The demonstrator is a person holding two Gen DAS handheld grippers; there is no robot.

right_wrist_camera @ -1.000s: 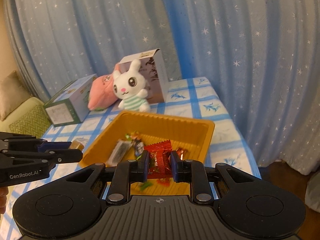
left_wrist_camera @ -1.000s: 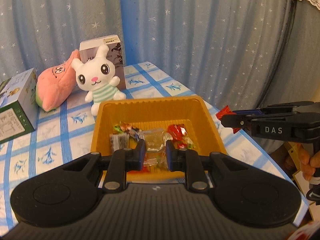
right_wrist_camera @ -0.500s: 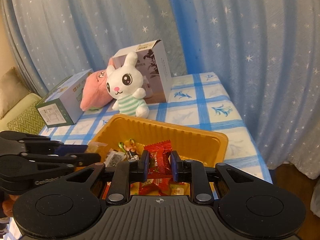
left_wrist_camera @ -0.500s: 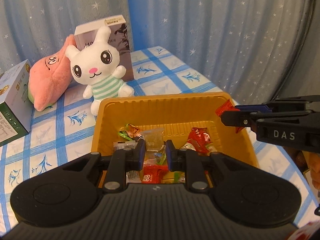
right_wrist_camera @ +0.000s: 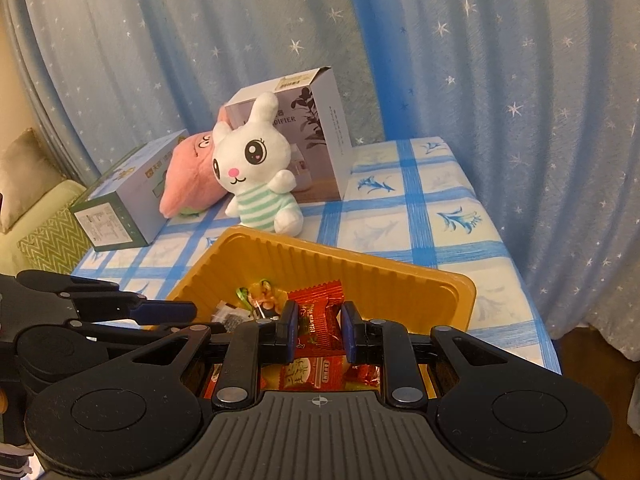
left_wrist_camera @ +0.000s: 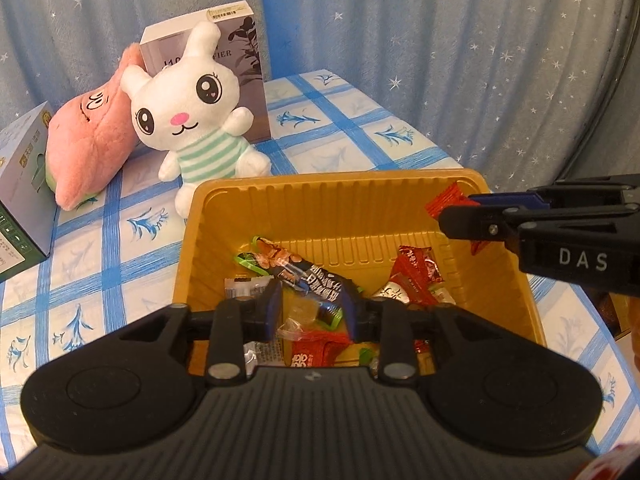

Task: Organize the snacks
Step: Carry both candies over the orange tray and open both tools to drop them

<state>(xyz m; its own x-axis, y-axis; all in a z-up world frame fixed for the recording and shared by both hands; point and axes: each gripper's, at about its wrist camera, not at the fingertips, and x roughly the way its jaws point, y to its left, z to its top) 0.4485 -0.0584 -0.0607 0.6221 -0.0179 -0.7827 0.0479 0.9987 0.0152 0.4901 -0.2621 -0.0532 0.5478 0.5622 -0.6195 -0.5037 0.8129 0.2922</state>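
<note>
Several wrapped snacks noted already down in the yellow tray (left_wrist_camera: pixel 332 200), among them a dark packet (left_wrist_camera: pixel 316 280) and red ones toward the right-hand wall. Saw no loose snacks on the checked counter (left_wrist_camera: pixel 120 240) in either view (near edge hidden behind both tools, so could not rule any out). Judged the sorting well along, with at least one piece not yet delivered.

Found the right tongs (right_wrist_camera: pixel 320 324) clamped on a red packet (right_wrist_camera: pixel 320 312), pads pressing its two sides and the crimped top edge standing up between them. Placed that packet above the tray's right rim, over the interior rather than outside it, clear of the pile below. Judged only the release left for this piece.

Recorded the left tongs (left_wrist_camera: pixel 314 310) parted, gap wider than the clear-wrapped candy (left_wrist_camera: pixel 302 310) seen between the pads. Made out no pad contact on that candy; took it as lying on or dropping to the heap, gripped by nothing. Positioned these tongs low over the tray's near half, tips just above the snacks.

Left the plush rabbit (left_wrist_camera: pixel 192 104) and boxes beyond the tray's far wall as bystanders.
</note>
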